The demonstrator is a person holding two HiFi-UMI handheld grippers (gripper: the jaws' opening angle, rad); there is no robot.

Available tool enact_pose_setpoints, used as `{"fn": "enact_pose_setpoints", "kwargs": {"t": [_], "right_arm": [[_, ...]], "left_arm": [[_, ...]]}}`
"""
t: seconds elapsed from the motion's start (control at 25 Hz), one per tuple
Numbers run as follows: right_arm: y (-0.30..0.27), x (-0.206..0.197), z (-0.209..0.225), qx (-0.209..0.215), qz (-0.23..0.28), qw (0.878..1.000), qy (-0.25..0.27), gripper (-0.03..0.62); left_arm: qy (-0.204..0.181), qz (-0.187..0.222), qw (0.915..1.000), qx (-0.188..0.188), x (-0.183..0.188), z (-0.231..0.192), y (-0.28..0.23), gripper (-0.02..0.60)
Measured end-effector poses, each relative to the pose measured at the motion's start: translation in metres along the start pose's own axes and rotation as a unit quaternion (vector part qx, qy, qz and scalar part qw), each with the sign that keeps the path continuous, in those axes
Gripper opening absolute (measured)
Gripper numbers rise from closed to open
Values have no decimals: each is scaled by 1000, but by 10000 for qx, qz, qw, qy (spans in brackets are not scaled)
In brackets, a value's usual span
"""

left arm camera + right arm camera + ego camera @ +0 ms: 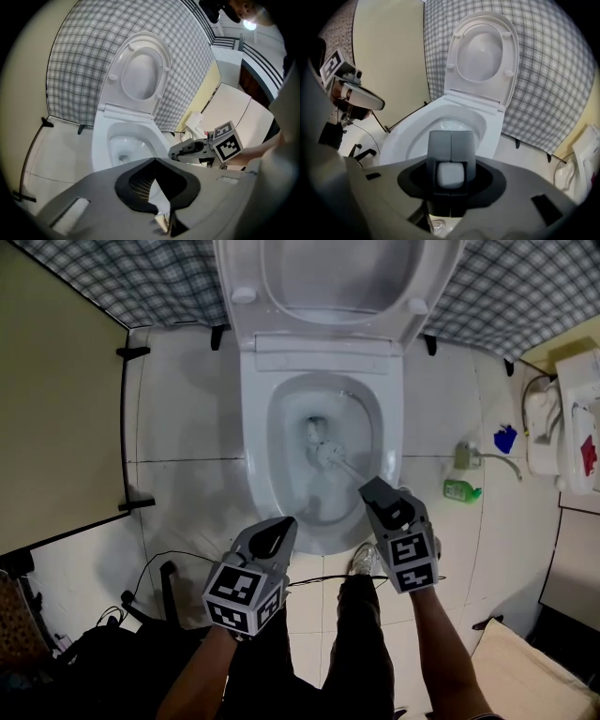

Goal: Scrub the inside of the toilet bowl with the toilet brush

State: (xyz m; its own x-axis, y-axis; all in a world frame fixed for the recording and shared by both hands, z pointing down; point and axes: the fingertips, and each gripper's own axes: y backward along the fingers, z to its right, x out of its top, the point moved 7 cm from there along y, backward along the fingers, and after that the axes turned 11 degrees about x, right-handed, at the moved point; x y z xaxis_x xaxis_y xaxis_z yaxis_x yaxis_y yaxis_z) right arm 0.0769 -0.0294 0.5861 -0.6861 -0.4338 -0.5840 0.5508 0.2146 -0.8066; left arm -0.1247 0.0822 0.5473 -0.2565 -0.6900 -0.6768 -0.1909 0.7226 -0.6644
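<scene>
The white toilet (258, 427) stands with lid and seat (337, 277) raised. The toilet brush's head (325, 454) is inside the bowl near the drain, and its handle (352, 472) slants back to my right gripper (377, 489), which is shut on it over the front right of the rim. In the right gripper view the fingers (451, 140) sit together round the pale handle end (450, 174), pointing down into the bowl (417, 126). My left gripper (281, 524) hovers at the bowl's front edge, jaws together, holding nothing. It faces the bowl (101, 140) and sees the right gripper (176, 152).
A green bottle (461, 490) and a blue object (505, 439) lie on the tiled floor right of the toilet, near a white fixture (562, 427). A beige partition (56, 409) stands on the left. A black cable (169, 559) runs across the floor. A shoe (366, 561) stands below the bowl.
</scene>
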Motion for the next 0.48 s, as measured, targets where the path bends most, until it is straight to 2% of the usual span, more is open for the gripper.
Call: {"fn": "enact_pose_setpoints", "kwargs": {"t": [0.08, 0.32, 0.48], "right_arm": [[-11, 3, 5, -18, -106, 9999, 58, 187], [-53, 15, -7, 366, -467, 9975, 394, 187], [-75, 22, -7, 322, -629, 9963, 483, 188]], "left_arm": [[15, -12, 10000, 11, -1, -2, 0, 11], [89, -23, 9999, 73, -5, -9, 3, 11], [147, -18, 9998, 120, -5, -16, 4, 11]]}}
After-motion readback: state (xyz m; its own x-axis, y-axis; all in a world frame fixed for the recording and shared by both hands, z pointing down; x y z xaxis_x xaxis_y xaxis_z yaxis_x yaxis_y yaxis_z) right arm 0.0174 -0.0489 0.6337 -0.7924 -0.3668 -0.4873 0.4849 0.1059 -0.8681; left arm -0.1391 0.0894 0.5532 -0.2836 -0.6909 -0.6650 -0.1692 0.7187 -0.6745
